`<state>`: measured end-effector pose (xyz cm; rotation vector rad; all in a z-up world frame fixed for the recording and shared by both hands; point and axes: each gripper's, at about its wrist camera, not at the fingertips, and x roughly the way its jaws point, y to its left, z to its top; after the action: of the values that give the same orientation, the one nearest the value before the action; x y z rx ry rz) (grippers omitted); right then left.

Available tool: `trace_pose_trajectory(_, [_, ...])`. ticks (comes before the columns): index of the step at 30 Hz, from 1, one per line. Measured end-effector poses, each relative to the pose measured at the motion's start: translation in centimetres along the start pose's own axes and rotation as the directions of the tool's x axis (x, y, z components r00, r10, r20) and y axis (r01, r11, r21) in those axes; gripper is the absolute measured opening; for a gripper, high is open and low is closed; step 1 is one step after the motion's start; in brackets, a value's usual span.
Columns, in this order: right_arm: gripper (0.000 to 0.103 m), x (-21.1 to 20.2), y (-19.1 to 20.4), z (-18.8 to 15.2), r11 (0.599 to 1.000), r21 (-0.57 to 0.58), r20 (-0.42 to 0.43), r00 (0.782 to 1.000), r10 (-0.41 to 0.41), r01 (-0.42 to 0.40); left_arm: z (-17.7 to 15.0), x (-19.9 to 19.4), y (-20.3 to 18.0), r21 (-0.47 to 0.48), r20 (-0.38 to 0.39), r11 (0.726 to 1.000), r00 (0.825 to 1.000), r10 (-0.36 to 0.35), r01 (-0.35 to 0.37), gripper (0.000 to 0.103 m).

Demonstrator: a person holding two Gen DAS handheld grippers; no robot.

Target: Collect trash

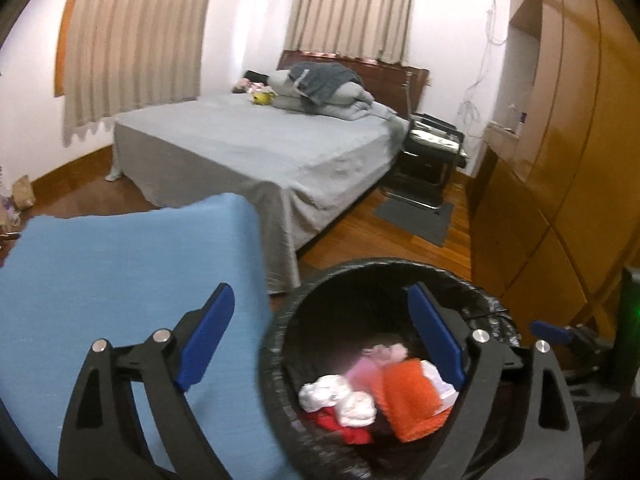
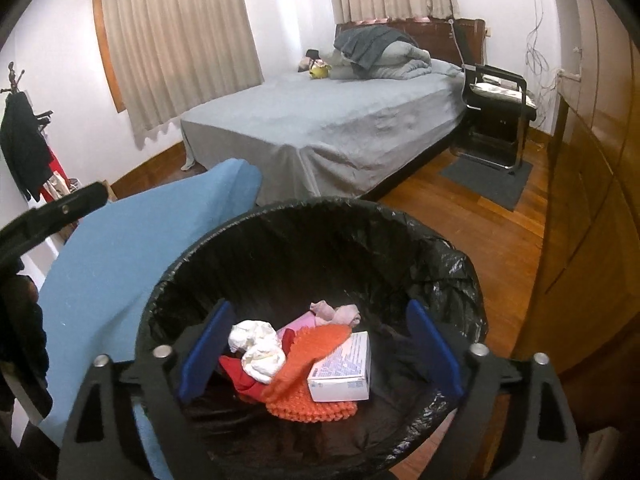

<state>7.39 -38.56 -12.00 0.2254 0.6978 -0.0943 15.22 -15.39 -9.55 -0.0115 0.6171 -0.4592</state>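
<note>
Right gripper spread wide over black-lined bin, gripping nothing; white box, orange mesh and crumpled tissue inside at 6 o'clock. Left gripper likewise wide and empty, straddling bin rim, blue cloth at 9 o'clock.

- The left gripper tilts downward, blue pads spread wide (nothing between them).
- The right gripper likewise tilts downward, jaws wide apart, empty.

Glossy black plastic liner, knobbly orange cloth, polished wooden floor
</note>
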Motion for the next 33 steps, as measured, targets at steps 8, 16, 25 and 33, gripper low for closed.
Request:
trace_pose_trajectory(8, [0.097,-3.0,3.3,1.5,0.997,-0.038,0.033,0.997,0.072,-0.071,-0.1,-5.1,2.5,0.002,0.017,0.994,0.994,0.107,-0.107,0.096])
trace_pose_trajectory(16, [0.097,-6.5,7.1,1.7,0.99,-0.058,0.048,0.99,0.135,-0.132,-1.0,-10.5,4.0,-0.03,0.033,0.982,0.981,0.189,-0.188,0.096])
trace_pose_trajectory(25, [0.097,-10.2,9.6,2.3,0.984,-0.1,0.092,0.983,0.158,-0.148,-1.6,-15.5,3.7,-0.02,0.071,0.977,0.974,0.215,-0.214,0.096])
trace_pose_trajectory(33, [0.097,-12.1,10.8,2.2,0.981,-0.119,0.12,0.979,0.167,-0.153,-1.5,-18.4,3.0,-0.012,0.121,0.975,0.967,0.224,-0.224,0.097])
